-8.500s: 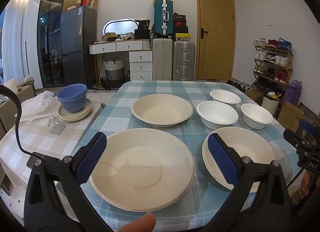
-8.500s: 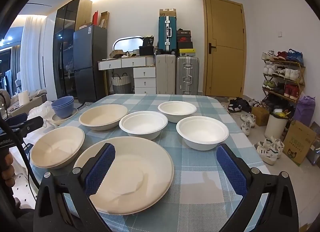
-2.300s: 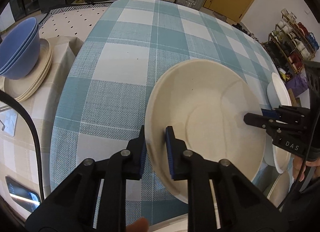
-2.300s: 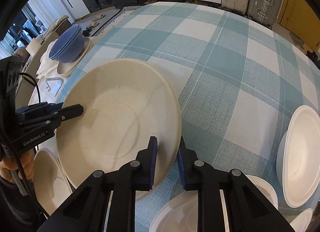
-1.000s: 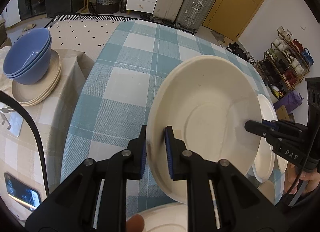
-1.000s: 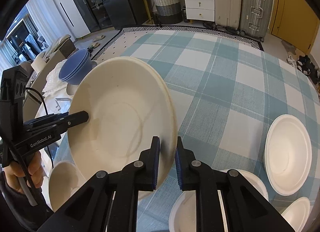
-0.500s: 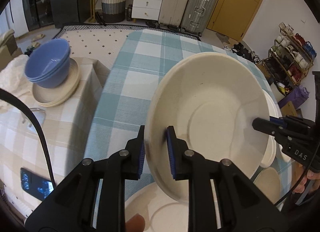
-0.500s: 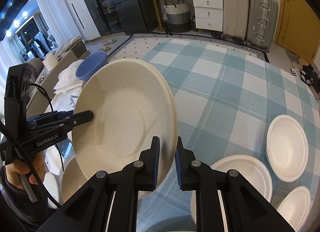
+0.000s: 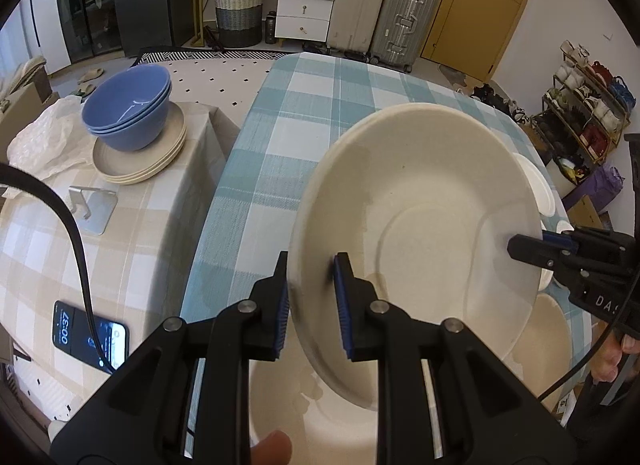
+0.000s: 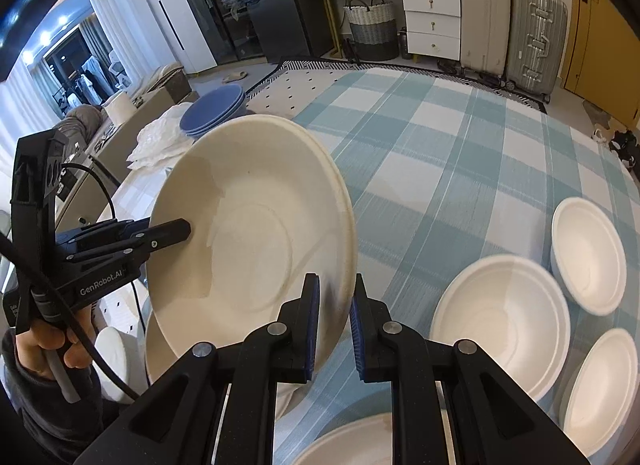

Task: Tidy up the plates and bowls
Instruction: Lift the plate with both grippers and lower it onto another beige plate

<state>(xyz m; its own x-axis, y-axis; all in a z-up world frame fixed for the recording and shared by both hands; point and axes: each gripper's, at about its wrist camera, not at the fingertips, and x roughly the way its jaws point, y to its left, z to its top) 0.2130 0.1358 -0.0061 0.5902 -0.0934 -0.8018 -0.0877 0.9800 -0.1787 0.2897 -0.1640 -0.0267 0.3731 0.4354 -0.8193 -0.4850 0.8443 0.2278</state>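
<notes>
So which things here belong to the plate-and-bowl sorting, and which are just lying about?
Job:
- large cream plate, clamped at opposite rims by left tongs and right tongs
- white bowls
- blue bowls on stacked beige plates

Lying about:
- phone
- suitcases
- wicker basket
- shoe rack

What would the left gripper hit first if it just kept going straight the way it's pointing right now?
Probably the blue-and-white checked tablecloth. The left gripper is shut on the rim of the large cream plate, which would travel with it. Ahead of the fingertips only bare cloth shows, though depth is hard to judge.
</notes>
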